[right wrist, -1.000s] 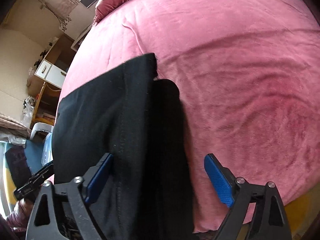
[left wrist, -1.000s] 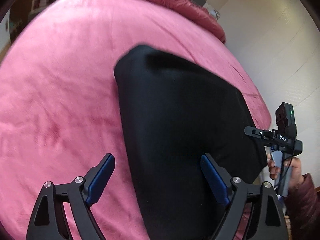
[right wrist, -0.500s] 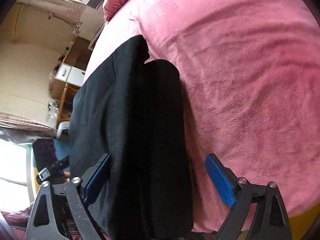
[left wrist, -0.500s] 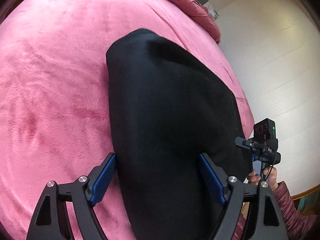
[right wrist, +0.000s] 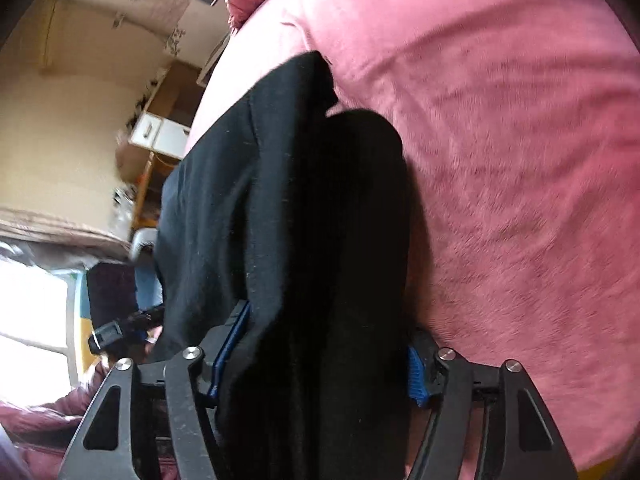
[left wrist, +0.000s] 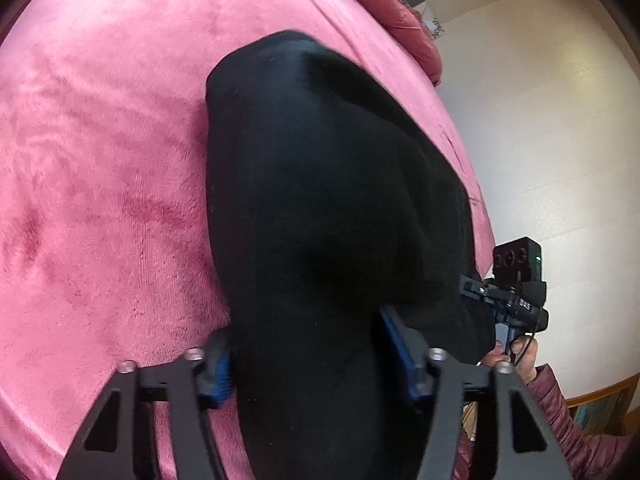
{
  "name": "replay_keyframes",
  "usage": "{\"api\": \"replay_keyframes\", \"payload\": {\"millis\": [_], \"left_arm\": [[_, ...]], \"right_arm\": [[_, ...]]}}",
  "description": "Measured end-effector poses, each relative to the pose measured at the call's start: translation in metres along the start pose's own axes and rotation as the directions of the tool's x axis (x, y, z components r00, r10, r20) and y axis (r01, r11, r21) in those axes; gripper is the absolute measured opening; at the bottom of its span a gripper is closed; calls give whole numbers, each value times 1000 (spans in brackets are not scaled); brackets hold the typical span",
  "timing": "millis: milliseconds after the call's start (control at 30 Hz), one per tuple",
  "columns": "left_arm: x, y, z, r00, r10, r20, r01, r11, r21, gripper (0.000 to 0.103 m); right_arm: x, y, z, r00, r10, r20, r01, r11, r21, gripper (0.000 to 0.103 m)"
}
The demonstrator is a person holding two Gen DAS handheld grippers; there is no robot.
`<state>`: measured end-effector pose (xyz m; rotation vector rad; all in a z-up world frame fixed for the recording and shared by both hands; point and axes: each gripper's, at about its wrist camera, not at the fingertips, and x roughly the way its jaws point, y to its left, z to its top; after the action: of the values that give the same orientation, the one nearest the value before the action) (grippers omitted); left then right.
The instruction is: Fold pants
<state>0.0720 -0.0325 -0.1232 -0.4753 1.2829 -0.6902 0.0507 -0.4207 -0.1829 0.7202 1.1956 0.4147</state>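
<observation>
Lying on a pink blanket (left wrist: 100,200), the black pants (left wrist: 320,200) form a folded bundle near the blanket's near edge. Left wrist view, left to right: wide bare blanket to the left of the pants, flat, nothing on it. The pants' left edge runs straight and clean from the far rounded corner down to the left gripper (left wrist: 308,360). Its jaws are closing, with the near end of the bundle between them; the left blue pad sits against the cloth edge, the right pad is pressed into the fabric. Whether the pinch is firm yet is hard to tell. Right of the pants, only a thin strip of blanket before the bed edge, then a pale wall (left wrist: 560,140). A red pillow (left wrist: 392,12) lies at the far corner.

At the right margin of that view the right gripper (right wrist: 316,356) shows from outside, held in a hand (left wrist: 520,356) with a maroon sleeve (left wrist: 568,420).

Right wrist view, left to right: a cabinet (right wrist: 160,132) and a bright window (right wrist: 32,308) beyond the bed; the pants' layered left edge overhangs toward them. The right gripper's jaws are closing too, straddling the thick fold, pads at both sides of the cloth. Right of the fold: broad open blanket, gently rippled.
</observation>
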Motion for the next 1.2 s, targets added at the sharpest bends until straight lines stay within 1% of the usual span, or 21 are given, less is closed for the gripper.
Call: {"api": "replay_keyframes", "payload": {"millis": [33,100,167,233,367,467,533,600,633,733,767,867,900,933,967,1000,1033,1067,1133,1167,1200], "left_arm": [[-2,-5,2,1000,1,7,-1,1000,20,44],[-12,-11,4,999,-24,21,23,999,47,37],[-20,-17,8,999,-34,41,31,996,84,35],[-30,-23,12,997,-33,64,25,992,123,35],[-59,-34,30,989,-27,144,0,983,183,35],[-83,-33,56,979,-13,202,-29,979,203,35],[-95,-30,77,971,14,239,-65,976,209,35],[-102,-26,96,964,46,261,-106,970,221,35],[-105,-22,107,960,65,272,-128,967,219,35],[-111,-6,143,952,103,289,-161,969,185,35],[-110,0,153,950,117,291,-172,970,173,35],[-101,19,182,945,164,284,-213,965,152,36],[-96,26,190,946,175,272,-220,965,141,36],[-92,31,192,948,182,261,-221,967,127,36],[-87,46,201,950,194,246,-222,970,95,36],[-86,48,205,951,199,235,-223,971,82,36],[-78,56,207,953,216,215,-236,969,72,37],[-67,62,202,952,233,201,-248,967,56,37],[-57,82,201,955,241,175,-246,969,7,42],[-53,87,206,957,226,184,-229,973,-4,44],[-51,93,206,960,205,191,-203,979,-30,45]], "right_arm": [[1,3,-3,1000,-5,6,5,1000,1,65],[0,19,-5,1000,-28,12,29,999,-35,50],[-6,39,-6,998,-55,27,57,995,-83,45],[-11,62,-5,997,-61,45,66,990,-127,44],[-15,101,15,995,-53,80,68,978,-197,44],[-12,124,42,994,-19,110,46,970,-241,44],[-2,139,63,993,6,121,24,967,-252,44],[14,156,86,992,11,123,24,961,-276,44],[25,165,102,993,16,120,19,958,-287,44],[53,182,140,993,22,112,12,956,-292,44],[58,182,148,994,23,110,11,955,-295,44],[84,189,179,996,5,90,21,957,-290,44],[91,190,187,997,1,82,23,958,-287,44],[103,189,197,998,-6,67,24,961,-277,44],[109,185,200,998,-9,55,23,965,-263,44],[118,182,205,999,-16,39,25,968,-248,44],[131,177,210,999,-33,20,37,971,-238,44],[140,172,212,999,-50,5,50,972,-229,45],[157,158,215,996,-84,-12,80,977,-198,50],[161,148,217,998,-58,-11,56,985,-166,54],[164,143,219,999,-31,-8,29,988,-152,55]]}}
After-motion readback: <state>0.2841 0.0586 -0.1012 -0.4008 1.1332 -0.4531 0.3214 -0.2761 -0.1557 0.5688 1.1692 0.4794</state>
